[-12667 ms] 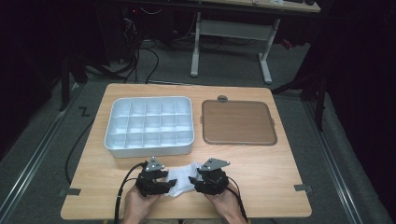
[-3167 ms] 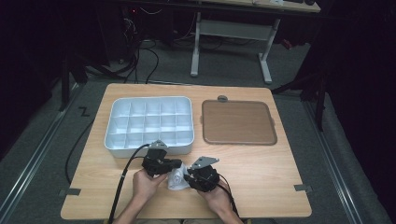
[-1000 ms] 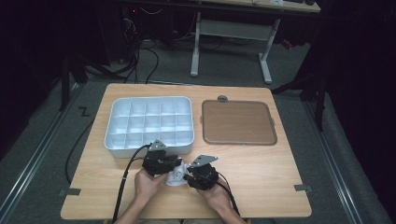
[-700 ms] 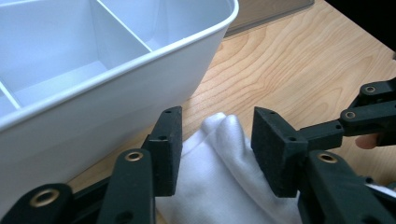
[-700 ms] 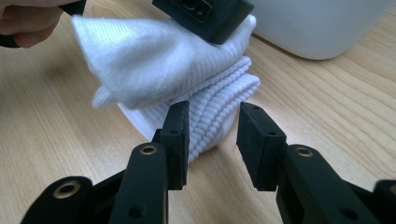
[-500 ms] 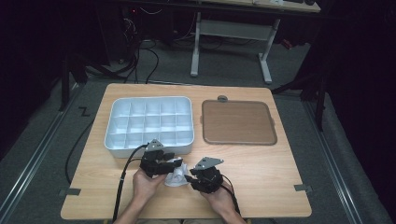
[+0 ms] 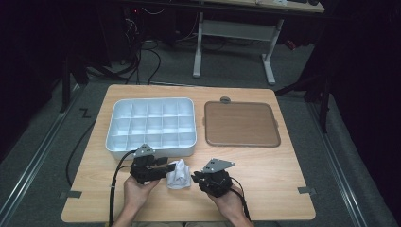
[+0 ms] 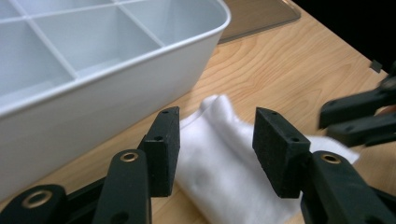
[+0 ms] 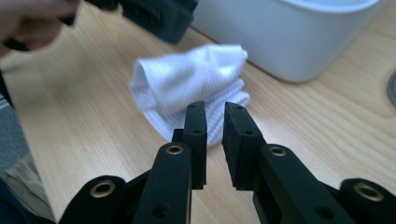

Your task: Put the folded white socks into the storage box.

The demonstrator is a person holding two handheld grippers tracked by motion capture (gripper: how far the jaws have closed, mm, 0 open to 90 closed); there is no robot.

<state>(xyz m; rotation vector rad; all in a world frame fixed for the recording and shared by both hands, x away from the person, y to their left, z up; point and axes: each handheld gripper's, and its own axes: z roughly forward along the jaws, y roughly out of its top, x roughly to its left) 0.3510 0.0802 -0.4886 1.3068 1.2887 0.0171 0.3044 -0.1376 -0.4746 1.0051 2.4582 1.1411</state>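
ITEM: white sock, bunched, on surface just in front of divided tray | STEP: folding/rolling sock, judged mid-way | L claw: part open, straddles sock, pads off it, just opened | R claw: nearly shut, empty, just closed | NEXT: re-grip sock edge.

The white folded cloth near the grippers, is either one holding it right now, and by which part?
Neither holds it. The white folded cloth lies on the wooden table; left gripper open around its end without pressing; right gripper nearly closed, empty.
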